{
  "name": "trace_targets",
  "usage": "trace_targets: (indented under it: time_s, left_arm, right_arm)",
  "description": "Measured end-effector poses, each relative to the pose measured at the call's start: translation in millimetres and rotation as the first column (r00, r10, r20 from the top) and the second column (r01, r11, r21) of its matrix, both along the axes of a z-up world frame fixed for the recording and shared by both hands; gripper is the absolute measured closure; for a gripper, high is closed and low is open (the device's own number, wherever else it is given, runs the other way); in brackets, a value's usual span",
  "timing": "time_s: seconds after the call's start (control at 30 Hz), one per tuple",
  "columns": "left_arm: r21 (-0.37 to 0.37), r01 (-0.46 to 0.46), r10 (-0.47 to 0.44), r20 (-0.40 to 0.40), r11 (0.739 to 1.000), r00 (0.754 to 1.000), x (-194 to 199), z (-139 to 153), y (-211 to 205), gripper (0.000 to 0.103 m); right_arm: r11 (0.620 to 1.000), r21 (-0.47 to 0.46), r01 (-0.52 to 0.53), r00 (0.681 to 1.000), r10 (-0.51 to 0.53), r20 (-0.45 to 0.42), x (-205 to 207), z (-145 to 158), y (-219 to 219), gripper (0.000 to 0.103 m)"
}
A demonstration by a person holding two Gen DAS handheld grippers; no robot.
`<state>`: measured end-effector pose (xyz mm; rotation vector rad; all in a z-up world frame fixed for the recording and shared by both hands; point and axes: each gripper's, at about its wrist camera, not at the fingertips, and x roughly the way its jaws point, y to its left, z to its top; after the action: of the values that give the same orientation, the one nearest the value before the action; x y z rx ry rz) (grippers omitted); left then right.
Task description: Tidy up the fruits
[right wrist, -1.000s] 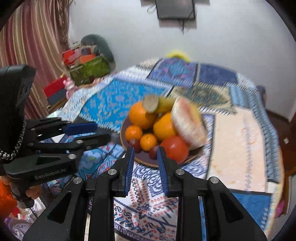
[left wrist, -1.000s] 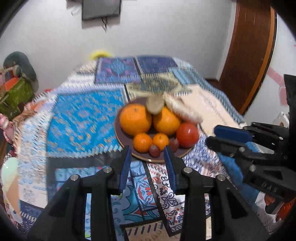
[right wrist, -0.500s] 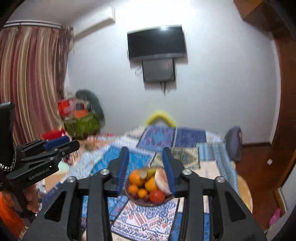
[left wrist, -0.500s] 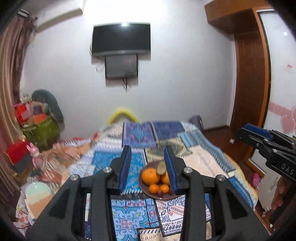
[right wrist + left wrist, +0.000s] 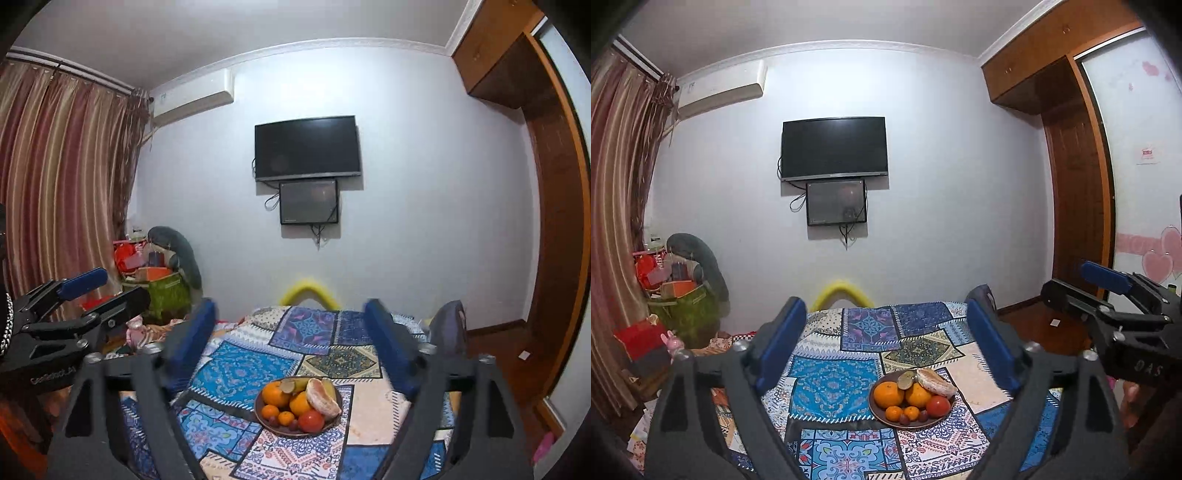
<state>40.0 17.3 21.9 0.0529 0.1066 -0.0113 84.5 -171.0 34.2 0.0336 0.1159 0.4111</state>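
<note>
A brown plate (image 5: 877, 410) on the patchwork tablecloth holds two oranges (image 5: 888, 393), small mandarins, a red tomato (image 5: 938, 405), a peeled citrus piece (image 5: 936, 380) and dark small fruits. The right wrist view shows the same plate (image 5: 258, 410) with a banana (image 5: 303, 382). My left gripper (image 5: 886, 314) hangs well above and short of the plate, its jaws opening wide with nothing between them. My right gripper (image 5: 291, 321) is held the same way, jaws opening and empty. Each gripper shows at the edge of the other's view, the right gripper (image 5: 1067, 280) and the left gripper (image 5: 123, 286).
The clothed table (image 5: 831, 384) fills the lower middle. A yellow chair back (image 5: 842, 291) and a grey chair (image 5: 447, 325) stand at its far end. Boxes and bags (image 5: 676, 291) pile up by the curtain at left. A wooden wardrobe (image 5: 1075, 206) stands at right, and a TV (image 5: 834, 147) hangs on the wall.
Both grippers have risen and tipped up to near level, drawing back from the plate, which now looks small and far. Their jaws went from nearly shut to wide apart.
</note>
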Motion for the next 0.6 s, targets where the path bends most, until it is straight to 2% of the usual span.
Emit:
trace_targets:
  time_s: [0.07, 0.13, 0.17, 0.6]
  left_arm:
    - [-0.007, 0.002, -0.002, 0.004, 1.000, 1.000, -4, 0, 0, 0.006]
    - [-0.015, 0.007, -0.007, 0.006, 1.000, 1.000, -7, 2, 1, 0.002]
    - [-0.018, 0.008, -0.007, 0.008, 1.000, 1.000, -10, 3, 1, 0.000]
    - [-0.050, 0.010, -0.010, -0.001, 0.999, 1.000, -11, 3, 6, 0.000]
  right_arm:
    - [1.000, 0.007, 0.019, 1.000, -0.019, 0.014, -5, 0, 0, 0.010]
    - [0.999, 0.016, 0.031, 0.999, -0.031, 0.019, -6, 0, 0, 0.000]
    - [0.999, 0.023, 0.035, 0.999, -0.035, 0.023, -9, 0, -3, 0.000]
    - [0.998, 0.006, 0.061, 0.997, -0.062, 0.043, -15, 0, -3, 0.000]
